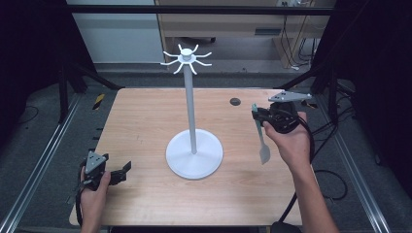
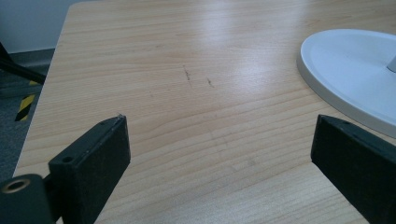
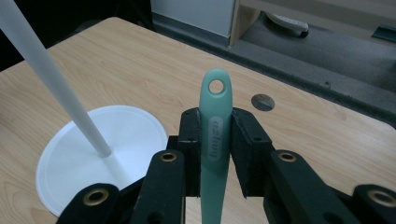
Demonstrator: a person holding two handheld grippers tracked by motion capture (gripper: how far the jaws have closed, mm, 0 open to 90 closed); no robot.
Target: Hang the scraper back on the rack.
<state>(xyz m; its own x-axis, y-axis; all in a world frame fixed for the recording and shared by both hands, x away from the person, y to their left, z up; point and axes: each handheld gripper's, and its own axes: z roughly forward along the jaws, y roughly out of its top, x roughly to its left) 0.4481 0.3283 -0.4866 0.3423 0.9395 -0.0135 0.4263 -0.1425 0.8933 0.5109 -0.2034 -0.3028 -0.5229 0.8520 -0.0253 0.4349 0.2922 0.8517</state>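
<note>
Pinching a pale green spatula (image 3: 214, 140) by its handle, right gripper (image 1: 261, 115) raised at 3 o'clock of the white hook stand (image 1: 194, 145), hanging hole at the handle's tip plain in the right gripper view, blade hanging in the high view, left gripper (image 1: 121, 172) spread wide over bare wood-grain table (image 2: 187, 93) at 8 o'clock.

The bottom of the green spatula (image 3: 215, 140) runs off the picture's lower edge in the right gripper view. The white stand (image 2: 355, 74) is cut off at the right edge in the left gripper view. The small dark spot (image 1: 235, 101) on the table (image 1: 145, 121) is too small to tell.
</note>
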